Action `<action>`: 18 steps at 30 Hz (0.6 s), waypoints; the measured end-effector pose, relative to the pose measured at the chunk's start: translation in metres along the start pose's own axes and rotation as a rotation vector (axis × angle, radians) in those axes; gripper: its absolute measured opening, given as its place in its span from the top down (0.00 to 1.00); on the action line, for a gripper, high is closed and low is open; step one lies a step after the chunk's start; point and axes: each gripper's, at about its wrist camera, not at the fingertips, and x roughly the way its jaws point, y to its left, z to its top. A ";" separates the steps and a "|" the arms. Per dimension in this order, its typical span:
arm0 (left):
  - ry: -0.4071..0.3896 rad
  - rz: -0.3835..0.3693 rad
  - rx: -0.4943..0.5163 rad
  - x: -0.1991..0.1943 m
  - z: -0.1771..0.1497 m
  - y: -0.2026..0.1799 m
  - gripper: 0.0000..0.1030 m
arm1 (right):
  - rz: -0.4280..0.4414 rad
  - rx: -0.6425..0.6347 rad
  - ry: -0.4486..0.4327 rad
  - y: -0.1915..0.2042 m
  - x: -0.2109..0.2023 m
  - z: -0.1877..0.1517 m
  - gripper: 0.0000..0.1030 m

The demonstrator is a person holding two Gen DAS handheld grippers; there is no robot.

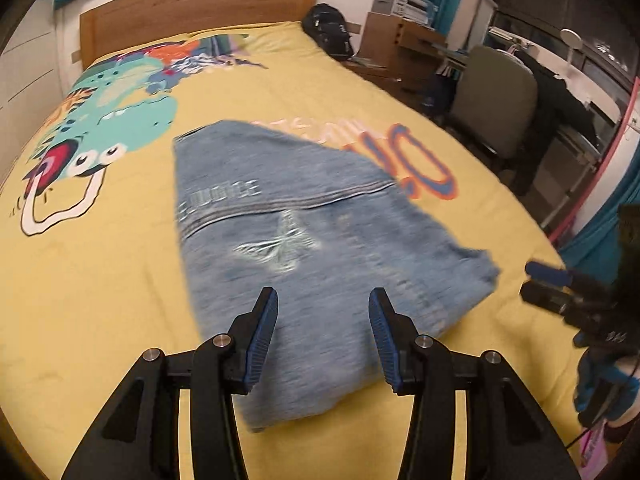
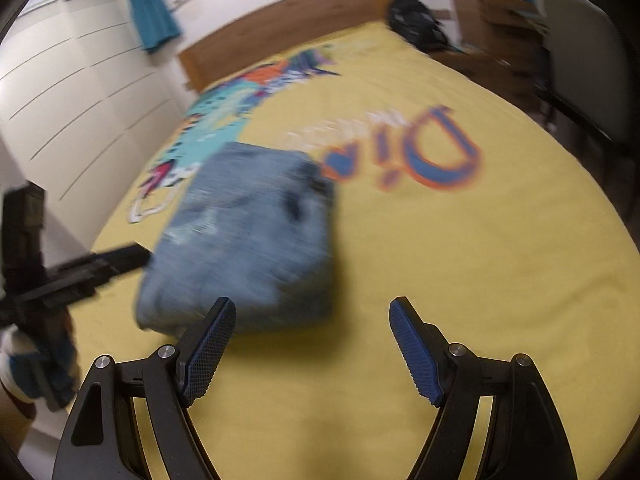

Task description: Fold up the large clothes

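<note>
From the left wrist, the left gripper (image 1: 323,312) hangs partly open and empty above the near edge of the folded jeans (image 1: 304,248), apparently done with them, while from the right wrist the right gripper (image 2: 312,334) gapes wide, holding nothing, just beside the jeans' near right corner.

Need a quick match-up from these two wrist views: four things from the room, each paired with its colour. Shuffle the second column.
Things:
1. folded jeans
2. bedspread
3. headboard
4. backpack

Colours:
A. brown wood
B. black
C. faded blue
D. yellow

Pairs: 1-C, 2-D, 3-A, 4-B
</note>
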 end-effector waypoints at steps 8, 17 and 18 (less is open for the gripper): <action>0.026 0.015 0.014 0.010 -0.019 0.020 0.60 | 0.035 -0.093 0.032 0.051 0.044 0.012 0.23; 0.045 -0.032 0.015 0.023 -0.026 0.015 0.59 | -0.002 -0.051 0.124 0.029 0.086 -0.003 0.23; 0.047 -0.033 0.018 0.024 -0.025 0.014 0.59 | -0.003 -0.048 0.127 0.026 0.087 -0.004 0.23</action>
